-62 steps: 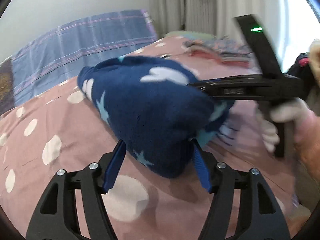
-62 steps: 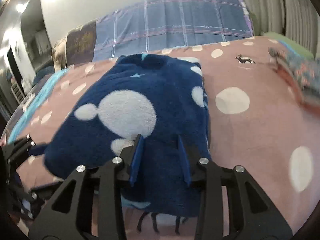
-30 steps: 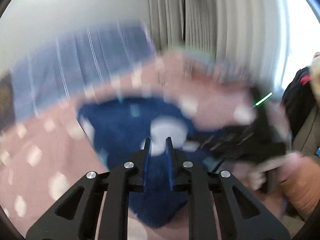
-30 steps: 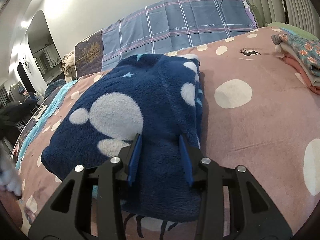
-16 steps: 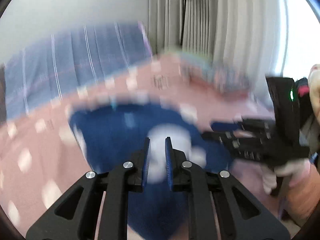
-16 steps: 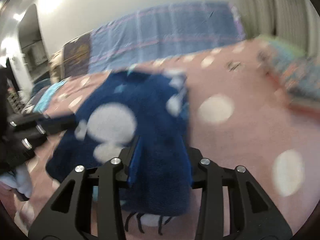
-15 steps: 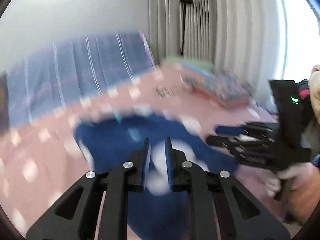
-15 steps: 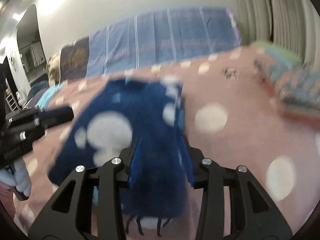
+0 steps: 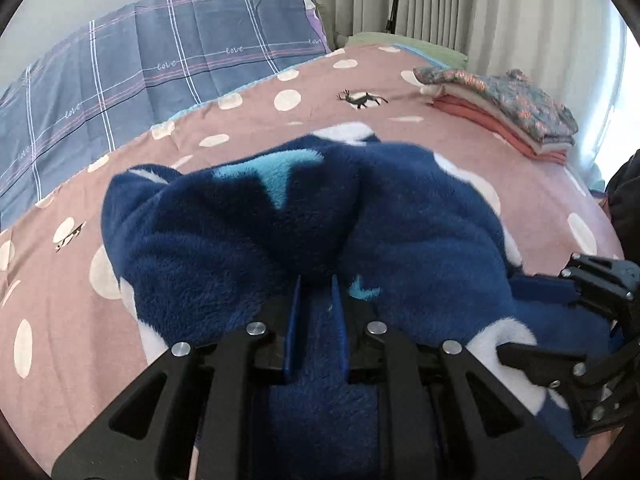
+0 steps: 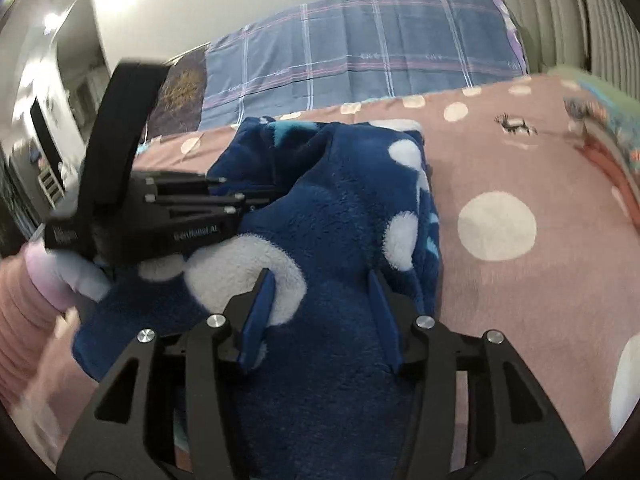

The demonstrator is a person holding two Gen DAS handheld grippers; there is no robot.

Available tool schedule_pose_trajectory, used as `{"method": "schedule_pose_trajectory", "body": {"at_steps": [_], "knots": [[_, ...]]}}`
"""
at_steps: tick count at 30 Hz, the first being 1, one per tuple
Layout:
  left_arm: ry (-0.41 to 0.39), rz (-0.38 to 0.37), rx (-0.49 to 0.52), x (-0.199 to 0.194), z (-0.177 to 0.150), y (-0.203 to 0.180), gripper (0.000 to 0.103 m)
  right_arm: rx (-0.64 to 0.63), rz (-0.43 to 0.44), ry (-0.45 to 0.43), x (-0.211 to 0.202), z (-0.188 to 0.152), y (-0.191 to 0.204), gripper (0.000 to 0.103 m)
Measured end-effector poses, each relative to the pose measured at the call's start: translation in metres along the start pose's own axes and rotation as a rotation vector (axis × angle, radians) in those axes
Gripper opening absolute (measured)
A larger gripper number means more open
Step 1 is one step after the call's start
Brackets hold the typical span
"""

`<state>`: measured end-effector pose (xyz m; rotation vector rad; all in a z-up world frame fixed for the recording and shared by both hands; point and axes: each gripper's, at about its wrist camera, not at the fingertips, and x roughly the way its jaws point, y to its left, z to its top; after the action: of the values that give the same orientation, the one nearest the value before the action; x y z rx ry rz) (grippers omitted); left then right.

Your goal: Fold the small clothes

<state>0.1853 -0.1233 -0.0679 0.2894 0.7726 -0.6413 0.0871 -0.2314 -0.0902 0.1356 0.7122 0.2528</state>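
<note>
A navy fleece (image 9: 420, 236) with white dots and pale blue stars lies bunched on the pink dotted bed (image 9: 312, 104). The left hand-held gripper (image 9: 314, 304) pinches a fold of the fleece, its blue pads nearly together. The right hand-held gripper (image 10: 322, 300) sits over the near edge of the fleece; its jaws have just been opening and stand spread, fleece between them but not pressed. A stack of folded clothes (image 9: 504, 108) rests well apart, near the curtains (image 9: 460, 4).
</note>
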Motion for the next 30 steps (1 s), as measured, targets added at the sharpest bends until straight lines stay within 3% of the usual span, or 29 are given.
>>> {"method": "schedule_pose_trajectory", "body": {"at_steps": [2, 6, 10, 12, 14, 15, 16, 17, 19, 23, 27, 30], "knots": [[-0.019, -0.002, 0.014, -0.014, 0.006, 0.001, 0.018, 0.018, -0.011, 0.024, -0.014, 0.014, 0.001, 0.046], [-0.15, 0.028, -0.005, -0.045, 0.036, 0.018, 0.022, -0.059, -0.051, -0.094, -0.043, 0.059, 0.012, 0.047], [-0.155, 0.078, -0.091, -0.036, 0.062, 0.053, 0.022, 0.008, 0.142, -0.145, -0.032, 0.103, 0.004, 0.048], [-0.123, 0.106, -0.097, -0.015, 0.065, 0.067, 0.022, 0.022, 0.149, -0.131, -0.017, 0.111, 0.002, 0.048], [-0.056, 0.121, -0.069, 0.014, 0.057, 0.075, 0.031, -0.026, 0.034, -0.051, 0.021, 0.106, 0.0, 0.048], [0.016, 0.121, -0.038, 0.047, 0.041, 0.077, 0.031, -0.035, -0.04, 0.033, 0.049, 0.099, -0.004, 0.05], [0.005, 0.131, -0.002, 0.058, 0.033, 0.075, 0.032, -0.012, -0.061, 0.144, 0.084, 0.085, -0.013, 0.05], [-0.048, 0.141, 0.021, 0.058, 0.029, 0.071, 0.031, 0.049, -0.016, 0.153, 0.099, 0.073, -0.026, 0.049], [-0.027, 0.16, 0.023, 0.058, 0.033, 0.068, 0.031, 0.089, 0.011, 0.137, 0.086, 0.079, -0.035, 0.047], [-0.014, 0.174, 0.063, 0.058, 0.034, 0.064, 0.031, 0.037, -0.044, 0.133, 0.088, 0.077, -0.024, 0.047], [-0.064, 0.213, 0.081, 0.034, 0.033, 0.057, 0.033, 0.043, -0.028, 0.074, 0.074, 0.073, -0.026, 0.047], [-0.12, 0.203, 0.094, -0.002, 0.028, 0.047, 0.037, 0.075, -0.039, -0.006, 0.032, 0.067, -0.027, 0.046]]}}
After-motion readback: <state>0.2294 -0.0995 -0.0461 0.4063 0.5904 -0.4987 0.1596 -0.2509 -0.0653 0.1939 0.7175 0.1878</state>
